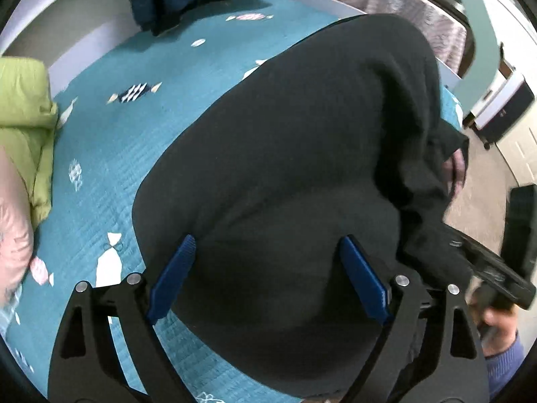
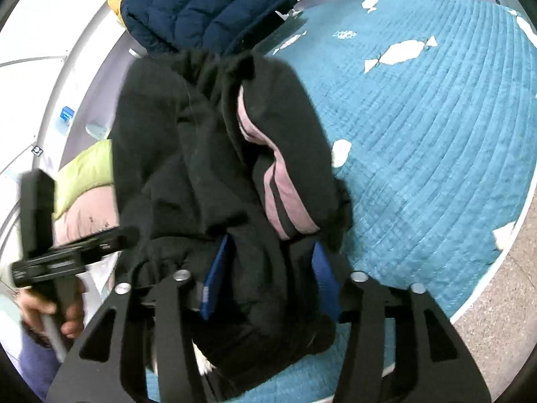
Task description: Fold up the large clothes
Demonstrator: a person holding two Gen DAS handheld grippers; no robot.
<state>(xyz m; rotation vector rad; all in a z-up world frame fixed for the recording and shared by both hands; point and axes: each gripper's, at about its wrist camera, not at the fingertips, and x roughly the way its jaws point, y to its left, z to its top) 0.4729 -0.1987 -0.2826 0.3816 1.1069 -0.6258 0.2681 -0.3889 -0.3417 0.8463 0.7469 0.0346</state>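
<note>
On the bed's near edge, the black garment [image 1: 302, 154] lies bunched across the teal quilted bedspread [image 1: 110, 141], with a pink-striped part [image 2: 278, 181] turned up on the right-hand side. No counter here, just the bed.

Left gripper [image 1: 268, 252]: jaws spread wide over the smooth black panel, pads clear of the cloth, pinching nothing. Right gripper [image 2: 268, 262]: jaws half open with a thick roll of black fabric between the blue pads [image 2: 214, 282]; the pads look to flank it rather than press it, so I read that as not gripped.

Risks:
- Fabric is thick and layered. A pinch from here probably grabs several layers at once, and the fold drags the whole bundle instead of one edge.
- The right side hangs at the bed edge; a loose pull could slide it off onto the floor [image 1: 483, 201].
- The two grippers are close, the left one [image 2: 67, 255] sits just beside the bundle in the right view; they could clash on a crossing fold.
- Navy quilted jacket [image 2: 208, 6] touches the garment's far end and may get caught in.

Hard to tell:
- What kind of garment it is; hems, sleeves and collar are buried.
- The near edge is hidden under both gripper frames.
- Green bedding [image 1: 23, 117] and a pink item [image 1: 13, 215] at the left edge are cut off.
- Motion blur on the person's hand [image 2: 50, 312].
</note>
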